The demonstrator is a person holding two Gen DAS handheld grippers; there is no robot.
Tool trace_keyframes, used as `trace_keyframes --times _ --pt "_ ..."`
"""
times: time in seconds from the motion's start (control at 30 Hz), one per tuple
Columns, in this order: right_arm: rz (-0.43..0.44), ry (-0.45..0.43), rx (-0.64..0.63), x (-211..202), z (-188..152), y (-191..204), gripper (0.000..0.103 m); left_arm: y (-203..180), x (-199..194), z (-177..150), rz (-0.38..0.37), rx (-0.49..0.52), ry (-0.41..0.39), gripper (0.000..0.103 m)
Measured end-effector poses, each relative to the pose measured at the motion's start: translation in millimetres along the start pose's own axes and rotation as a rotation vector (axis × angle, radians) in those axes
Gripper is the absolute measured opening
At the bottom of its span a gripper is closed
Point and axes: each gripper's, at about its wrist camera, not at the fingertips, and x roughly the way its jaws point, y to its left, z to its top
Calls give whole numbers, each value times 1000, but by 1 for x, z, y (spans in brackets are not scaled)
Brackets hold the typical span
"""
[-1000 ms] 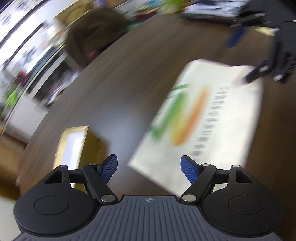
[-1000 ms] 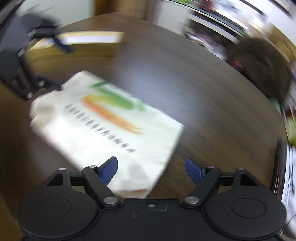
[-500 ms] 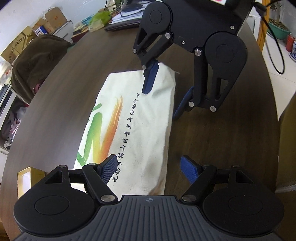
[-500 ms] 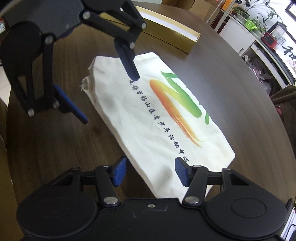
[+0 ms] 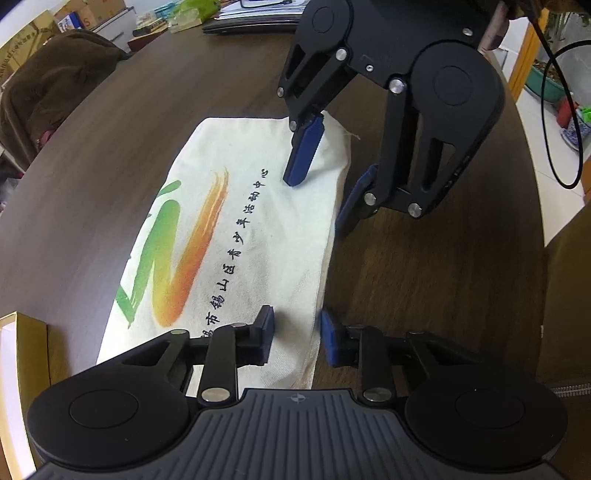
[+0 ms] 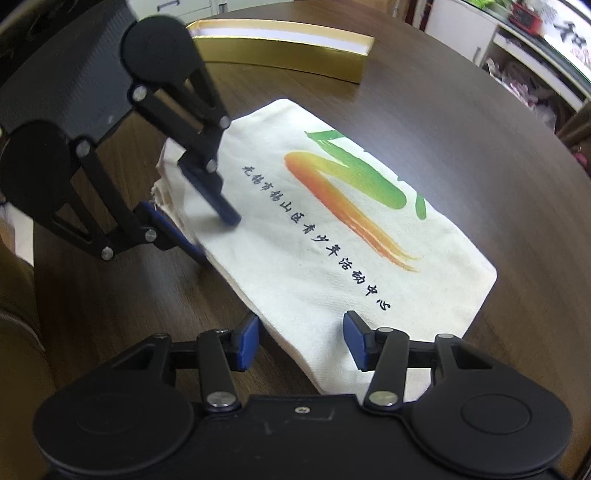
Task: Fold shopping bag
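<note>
A cream canvas shopping bag (image 5: 258, 258) (image 6: 295, 266) with a green and orange brush logo and a line of dark characters lies flat on the dark wooden table (image 5: 110, 147). My left gripper (image 5: 297, 338) points down at one end of the bag's long edge. Its jaws are closing, with the edge between the pads and a gap still showing. The right wrist view shows the left gripper (image 6: 214, 240) with one finger on top of the cloth. My right gripper (image 6: 301, 339) (image 5: 316, 206) straddles the same edge at the other end, jaws closing, pads apart.
A flat gold box (image 6: 280, 51) (image 5: 18, 332) lies on the table beyond the bag's left end. A brown garment (image 5: 55, 85) hangs over a chair at the table's far side. Books and papers (image 5: 184, 18) sit at the far rim. A black cable (image 5: 554, 110) hangs to the right.
Both grippers swung round and came down over the bag's long edge. The left jaws narrowed sharply in the last half second. The right jaws narrowed earlier and a little more since.
</note>
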Motion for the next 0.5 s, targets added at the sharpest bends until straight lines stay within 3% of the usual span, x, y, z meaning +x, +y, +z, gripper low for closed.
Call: trace_keyframes --times 0.13,0.37,0.47,0.5 --pt "4 -1 -28 0 1 2 48 15 -1 1 -64 -59 0 18" --pt "-72 -58 -231 -3 0 36 49 27 -7 -1 -119 -103 -16 9" --pt "-89 -76 -276 0 -2 45 43 30 -8 -2 -127 -118 -22 8" --pt "-80 -76 -256 -1 0 42 35 30 -8 -2 -130 -125 -25 8"
